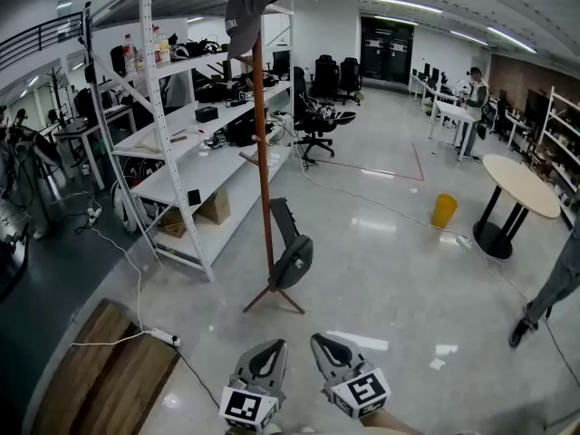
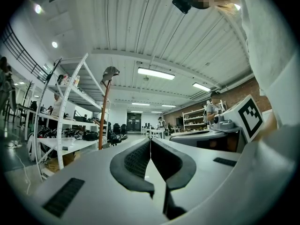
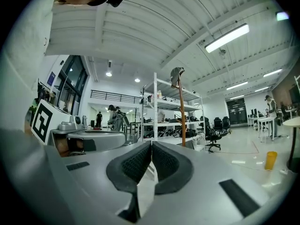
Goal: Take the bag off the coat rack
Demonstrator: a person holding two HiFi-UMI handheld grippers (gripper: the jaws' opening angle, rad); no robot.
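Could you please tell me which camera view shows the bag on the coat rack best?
The head view: the dark bag hangs fully visible, low on the coat rack. Both gripper views show only the rack's upper pole and cap; the bag is out of sight.

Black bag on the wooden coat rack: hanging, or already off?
Hanging. The black bag dangles by its strap from the brown wooden coat rack, low on the pole and above the floor.

A brown coat rack (image 1: pixel 264 152) stands on the glossy floor. A grey cap (image 1: pixel 248 12) sits on its top and a dark bag (image 1: pixel 292 259) hangs low beside its pole. White shelving (image 1: pixel 172 188) stands left of it, and a yellow bin (image 1: pixel 443 210) well to its right. The left hand-held gripper (image 1: pixel 273 345) and right hand-held gripper (image 1: pixel 323 342) point at its feet, apart from them.
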